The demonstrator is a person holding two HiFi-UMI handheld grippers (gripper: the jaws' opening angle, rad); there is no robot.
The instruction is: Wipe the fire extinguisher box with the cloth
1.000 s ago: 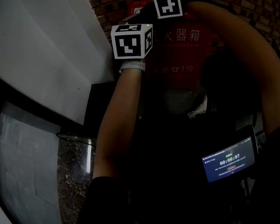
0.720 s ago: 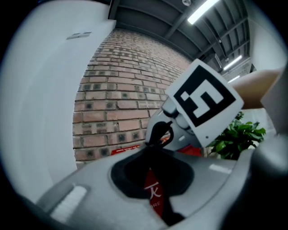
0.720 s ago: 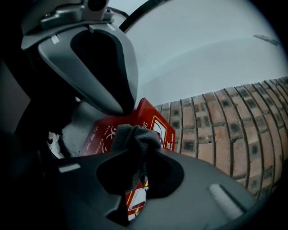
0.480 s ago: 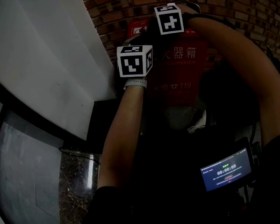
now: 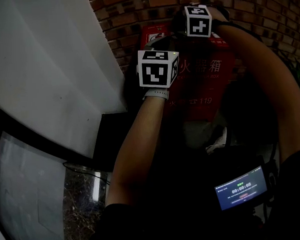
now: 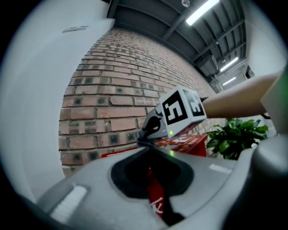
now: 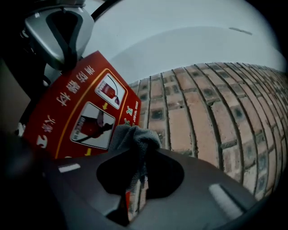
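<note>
Cloth [image 7: 135,137] rightward, perhaps along box [image 7: 54,121] top

The head view is very dim. The arms and lower half sink into near-black shadow. The only brightness is a pale wall panel [image 5: 47,72] at 9 o'clock and a small glowing screen [image 5: 241,188] at 5 o'clock. The fire extinguisher box [image 5: 203,74] at 12 o'clock looks dull red. Both gripper views are far brighter and evenly lit, with black corners and fisheye bending of the brick wall [image 6: 112,103]. Ceiling strip lights [image 6: 204,11] glare at 1 o'clock in the left gripper view. In the right gripper view the cloth [image 7: 135,137] is sharp, while the right tool [image 7: 135,179], close to the lens, is soft.
</note>
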